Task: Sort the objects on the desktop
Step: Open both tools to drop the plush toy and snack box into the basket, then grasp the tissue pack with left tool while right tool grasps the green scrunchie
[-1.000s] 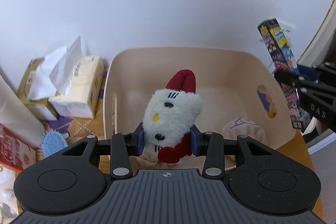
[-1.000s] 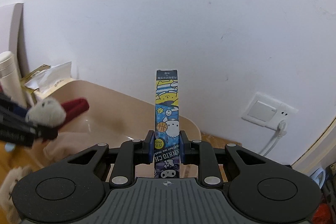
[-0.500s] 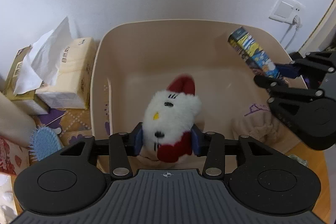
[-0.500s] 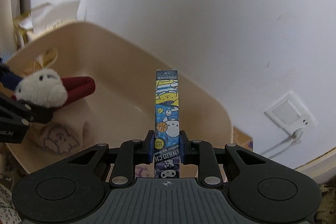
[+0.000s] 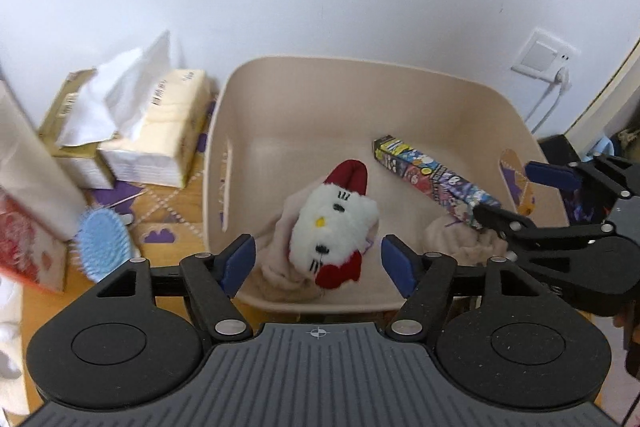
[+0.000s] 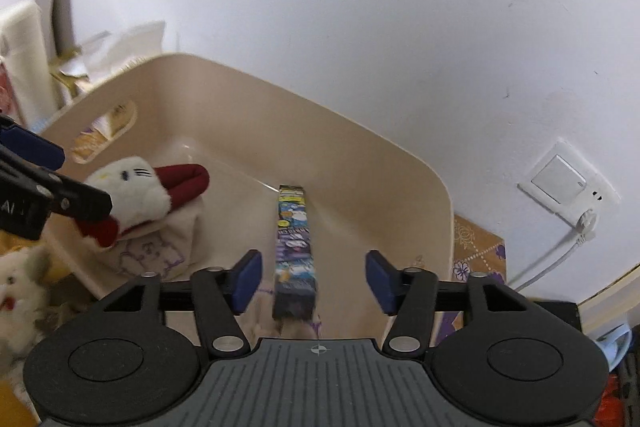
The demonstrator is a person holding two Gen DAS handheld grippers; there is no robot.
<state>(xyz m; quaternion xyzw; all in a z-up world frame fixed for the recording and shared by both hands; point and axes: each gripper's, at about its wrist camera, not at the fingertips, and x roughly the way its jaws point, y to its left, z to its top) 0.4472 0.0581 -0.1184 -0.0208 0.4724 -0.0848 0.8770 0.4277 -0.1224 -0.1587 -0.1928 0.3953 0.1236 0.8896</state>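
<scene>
A beige plastic bin [image 5: 224, 115] stands by the wall; it also shows in the right wrist view [image 6: 424, 179]. A white cat plush with red parts [image 5: 334, 223] lies in it on a beige cloth [image 5: 284, 271], also seen in the right wrist view [image 6: 136, 187]. A long cartoon-printed box [image 5: 432, 181] lies slanted in the bin, also in the right wrist view [image 6: 294, 247]. My left gripper [image 5: 318, 263] is open above the plush. My right gripper [image 6: 312, 279] is open over the box, and appears in the left wrist view [image 5: 516, 195].
Two tissue packs [image 5: 152, 131] and a blue hairbrush [image 5: 102, 243] lie left of the bin. A red-and-white box [image 5: 28, 247] stands at far left. A wall socket with a cable [image 6: 568, 187] is at the right. Another white plush [image 6: 18, 299] sits outside the bin.
Both grippers opened. The plush dropped from my left gripper onto the cloth in the bin. The printed box dropped from my right gripper and lies slanted in the bin.
</scene>
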